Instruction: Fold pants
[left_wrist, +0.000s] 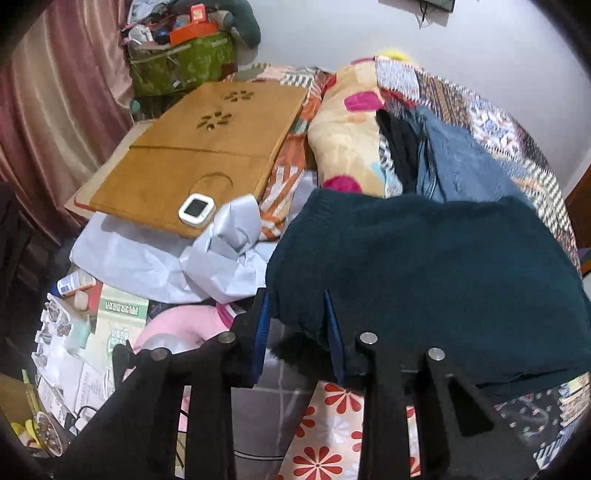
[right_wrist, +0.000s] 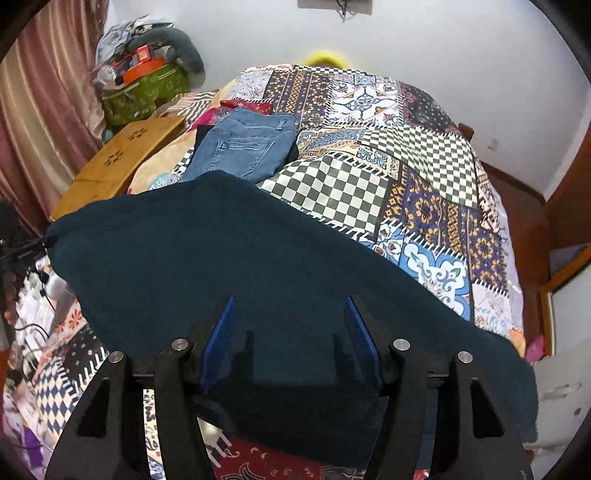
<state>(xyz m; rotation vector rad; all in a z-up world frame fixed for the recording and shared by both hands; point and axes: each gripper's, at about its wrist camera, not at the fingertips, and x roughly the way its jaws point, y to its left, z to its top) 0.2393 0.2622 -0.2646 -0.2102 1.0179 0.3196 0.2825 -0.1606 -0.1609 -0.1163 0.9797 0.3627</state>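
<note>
So the left gripper (left_wrist: 299, 332) has its jaws narrowed around the near corner of the dark teal pants (left_wrist: 424, 273), though I can't tell if the pads really pinch it. The right gripper (right_wrist: 290, 336) stands about half open over the same cloth, gripping nothing I can see. The pants sprawl wide across the patchwork bedspread (right_wrist: 406, 166), fold not finished. Folded jeans (right_wrist: 247, 147) sit up at 11 o'clock in the right view, so I'd guess one pair's done.
</note>
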